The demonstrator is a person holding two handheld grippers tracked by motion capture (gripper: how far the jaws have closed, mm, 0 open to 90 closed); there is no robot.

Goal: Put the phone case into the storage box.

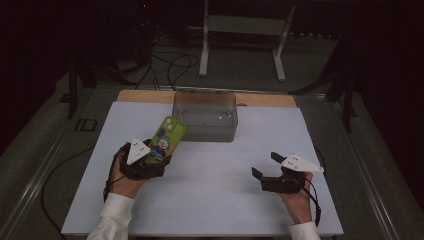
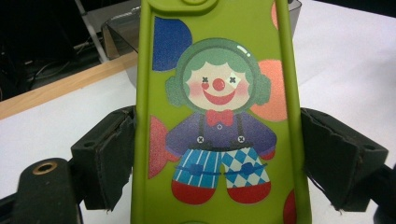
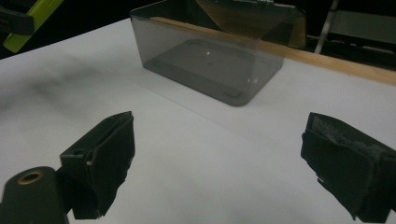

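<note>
Phone (image 2: 217, 121): green clown-print case; we hold it off the white table (image 1: 215, 190), just short of the clear bin (image 1: 205, 116).
Handling: we judge it rigid, flat, moderately light; the soft case should resist slipping, the glass face is fragile.
Grip point: long edges, near the lower half.
Left gripper (image 1: 150, 157): pads pinching both case edges.
Right gripper (image 1: 267, 169): jaws spread, nothing between them, above bare table.
</note>
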